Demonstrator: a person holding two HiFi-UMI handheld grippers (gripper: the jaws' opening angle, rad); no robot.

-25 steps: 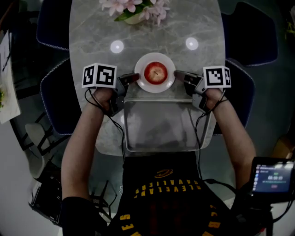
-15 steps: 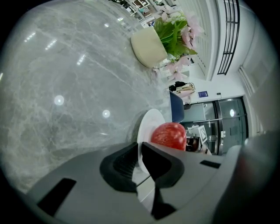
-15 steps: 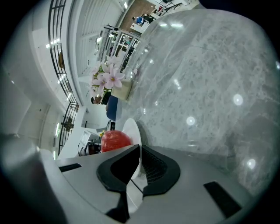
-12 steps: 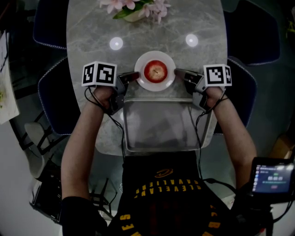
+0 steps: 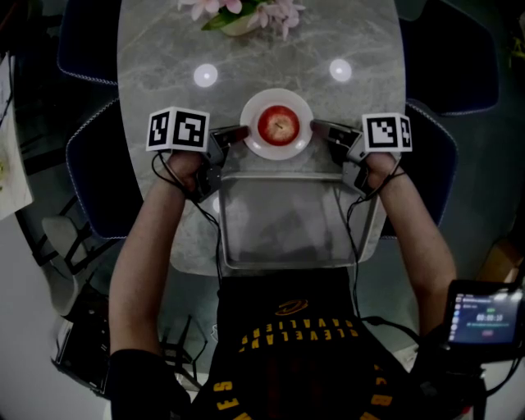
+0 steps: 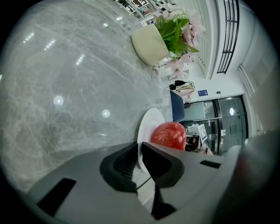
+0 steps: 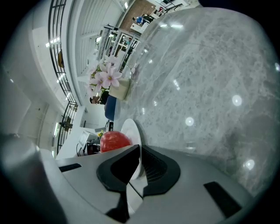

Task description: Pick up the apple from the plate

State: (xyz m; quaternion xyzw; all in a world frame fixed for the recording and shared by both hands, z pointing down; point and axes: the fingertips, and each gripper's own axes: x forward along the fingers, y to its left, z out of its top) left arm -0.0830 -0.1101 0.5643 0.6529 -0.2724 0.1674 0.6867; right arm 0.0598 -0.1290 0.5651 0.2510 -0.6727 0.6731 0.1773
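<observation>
A red apple sits in the middle of a small white plate on the grey marble table. My left gripper is at the plate's left edge and my right gripper at its right edge. In the left gripper view the jaws stand almost together with the white plate rim in the thin gap, and the apple is just beyond. The right gripper view shows the same: jaws closed on the plate rim, with the apple behind.
A shallow metal tray lies on the table between my forearms, just near of the plate. A pot of pink flowers stands at the far end. Dark chairs flank the table. A small screen is at lower right.
The head view has drifted slightly, so everything sits a little higher in the picture. Grippers, plate and apple keep the same places relative to each other.
</observation>
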